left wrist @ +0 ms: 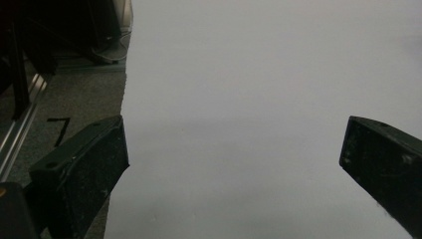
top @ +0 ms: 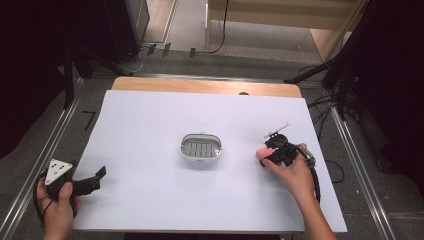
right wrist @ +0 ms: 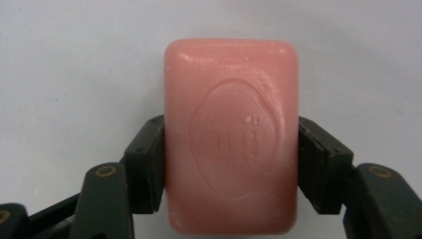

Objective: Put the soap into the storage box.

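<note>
Pink soap bar: lay nearest the lens in the right gripper view, flat on the white sheet, an oval stamp with raised lettering facing up; in the high view it sat well to the right of the soap dish, at about the dish's level.
Right gripper: its black jaws were narrowed onto the bar, one pad pressed against each long side, holding it; in the high view the gripper pointed toward the dish from the right, the person's hand wrapped around its body.
Soap dish: a small white oval tray with a slotted grey insert, standing near the middle of the white sheet; nothing lay in it.
Left gripper: well to the left of the dish and nearer the person, at the sheet's left edge, held in the left hand; its jaws stood wide apart with bare sheet between them in the left gripper view.
Desk: a wooden strip showed beyond the sheet, behind the dish.
</note>
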Demonstrator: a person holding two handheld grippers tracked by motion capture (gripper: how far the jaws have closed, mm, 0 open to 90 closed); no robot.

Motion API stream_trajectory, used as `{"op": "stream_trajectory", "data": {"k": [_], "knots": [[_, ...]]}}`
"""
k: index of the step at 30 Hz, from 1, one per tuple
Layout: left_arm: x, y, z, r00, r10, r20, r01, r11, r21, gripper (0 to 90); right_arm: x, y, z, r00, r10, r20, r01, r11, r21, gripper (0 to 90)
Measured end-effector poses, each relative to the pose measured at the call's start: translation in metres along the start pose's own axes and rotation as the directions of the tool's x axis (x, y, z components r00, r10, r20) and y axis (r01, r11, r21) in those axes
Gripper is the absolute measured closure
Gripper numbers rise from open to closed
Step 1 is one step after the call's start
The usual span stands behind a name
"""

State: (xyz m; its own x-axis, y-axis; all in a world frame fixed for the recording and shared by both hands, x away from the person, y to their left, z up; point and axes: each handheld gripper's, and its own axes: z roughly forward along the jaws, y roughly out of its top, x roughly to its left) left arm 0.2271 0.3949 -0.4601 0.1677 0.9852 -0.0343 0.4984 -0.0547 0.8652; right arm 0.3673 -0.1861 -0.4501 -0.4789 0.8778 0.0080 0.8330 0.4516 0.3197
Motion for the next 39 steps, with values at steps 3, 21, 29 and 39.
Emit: {"op": "stream_trajectory", "data": {"k": [3,21,29,39], "knots": [[0.000,0.000,0.000,1.0000,0.001,-0.001,-0.001,1.0000,0.000,0.0,0.000,0.000,-0.003,0.9999,-0.013,-0.004,0.013,1.000,-0.019,38.8],[0.000,0.000,0.000,1.0000,0.003,0.000,-0.003,1.0000,0.000,0.0,0.017,0.016,-0.013,0.9703,-0.234,-0.063,0.229,0.971,-0.071,38.7],[0.000,0.000,0.000,1.0000,0.002,0.002,-0.002,1.0000,0.002,0.0,0.026,0.023,-0.023,0.9442,-0.326,-0.048,0.320,0.942,-0.104,38.8],[0.000,0.000,0.000,1.0000,0.002,0.001,-0.002,1.0000,0.000,0.0,0.044,0.037,-0.037,0.9014,-0.430,-0.051,0.419,0.896,-0.145,38.8]]}}
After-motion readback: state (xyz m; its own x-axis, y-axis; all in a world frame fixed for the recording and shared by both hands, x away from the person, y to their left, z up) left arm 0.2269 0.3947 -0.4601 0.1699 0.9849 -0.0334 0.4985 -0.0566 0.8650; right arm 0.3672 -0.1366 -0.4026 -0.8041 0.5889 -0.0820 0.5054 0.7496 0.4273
